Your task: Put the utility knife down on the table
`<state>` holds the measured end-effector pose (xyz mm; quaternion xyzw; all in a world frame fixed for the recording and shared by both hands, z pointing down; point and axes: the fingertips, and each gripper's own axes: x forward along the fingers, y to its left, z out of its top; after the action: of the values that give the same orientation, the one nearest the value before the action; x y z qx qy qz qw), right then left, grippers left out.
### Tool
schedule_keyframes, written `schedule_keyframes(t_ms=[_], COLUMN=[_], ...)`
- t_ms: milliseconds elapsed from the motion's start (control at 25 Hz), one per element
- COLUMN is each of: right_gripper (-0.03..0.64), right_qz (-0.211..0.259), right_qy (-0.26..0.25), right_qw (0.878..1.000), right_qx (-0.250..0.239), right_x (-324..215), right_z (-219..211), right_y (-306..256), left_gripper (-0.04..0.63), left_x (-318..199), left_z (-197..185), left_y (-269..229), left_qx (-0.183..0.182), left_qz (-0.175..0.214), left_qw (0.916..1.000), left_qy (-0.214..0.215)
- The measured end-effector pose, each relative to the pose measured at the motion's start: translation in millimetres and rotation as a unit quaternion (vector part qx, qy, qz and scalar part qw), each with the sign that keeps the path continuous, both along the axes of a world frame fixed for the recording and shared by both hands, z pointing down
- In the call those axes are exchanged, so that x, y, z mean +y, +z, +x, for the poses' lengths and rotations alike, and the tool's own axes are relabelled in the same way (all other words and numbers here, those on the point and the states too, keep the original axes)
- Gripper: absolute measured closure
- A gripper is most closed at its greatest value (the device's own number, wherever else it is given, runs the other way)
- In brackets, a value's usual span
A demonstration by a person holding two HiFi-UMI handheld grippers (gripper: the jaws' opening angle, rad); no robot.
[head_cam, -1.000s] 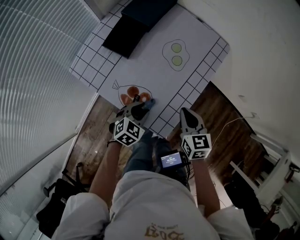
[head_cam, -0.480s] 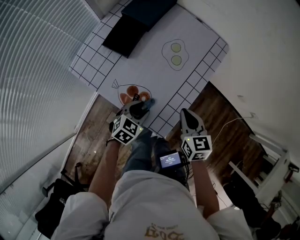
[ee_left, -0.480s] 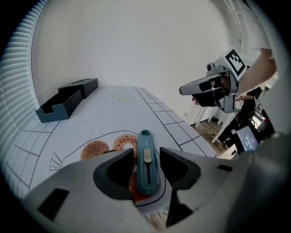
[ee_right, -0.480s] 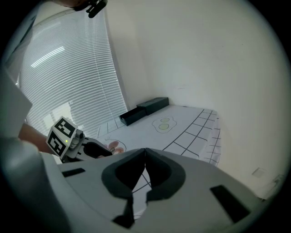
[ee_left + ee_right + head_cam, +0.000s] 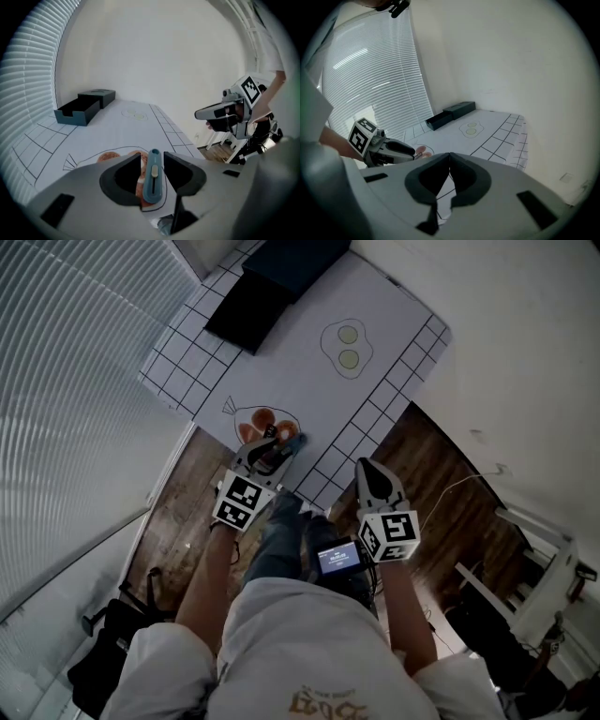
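The utility knife (image 5: 153, 180) lies flat on the bench (image 5: 117, 129), over the drawn fish (image 5: 110, 156). Its long axis runs along the left claw's (image 5: 152, 157) line, tip pointing away. That claw tilts down above it, jaws wide and just opening, with the knife between them but not gripped. The right claw (image 5: 450, 157) hovers beside the bench edge, jaws together and empty.

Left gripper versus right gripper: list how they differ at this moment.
The left gripper has its fingers apart, having just been opening, with the utility knife lying between them untouched. The right gripper has its fingers together on nothing. In the head view the left gripper is over the fish drawing on the table, while the right gripper is beside the table's edge, over the wooden floor. Both carry a marker cube.
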<state>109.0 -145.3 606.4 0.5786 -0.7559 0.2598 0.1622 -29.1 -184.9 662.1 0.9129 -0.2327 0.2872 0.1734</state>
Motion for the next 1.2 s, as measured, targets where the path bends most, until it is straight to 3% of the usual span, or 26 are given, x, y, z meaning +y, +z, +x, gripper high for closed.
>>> schedule_keyframes(t_ms=[120, 280, 360, 840, 1200], right_gripper=[0.609, 0.609, 0.609, 0.609, 0.609], right_qz=[0.004, 0.013, 0.018, 0.052, 0.111], right_qy=[-0.004, -0.014, -0.017, -0.007, -0.021], right_qw=[1.0, 1.0, 1.0, 0.999, 0.993], right_qx=[-0.001, -0.002, -0.002, -0.011, -0.024], right_x=[3, 5, 5, 13, 5], right_z=[-3, -9, -10, 3, -8], right_y=[-6, -13, -17, -50, -107], left_gripper=[0.456, 0.566, 0.584, 0.588, 0.588], left_x=[-3, -4, -4, 8, 15], left_z=[-2, -7, -8, -5, -5], left_y=[-18, -37, -46, -123, -167], left_qx=[0.016, 0.032, 0.047, 0.112, 0.11], left_qz=[0.019, 0.036, 0.035, 0.082, 0.128], left_qw=[0.9995, 0.9979, 0.9968, 0.9857, 0.9795], left_qy=[-0.018, -0.043, -0.055, -0.095, -0.111])
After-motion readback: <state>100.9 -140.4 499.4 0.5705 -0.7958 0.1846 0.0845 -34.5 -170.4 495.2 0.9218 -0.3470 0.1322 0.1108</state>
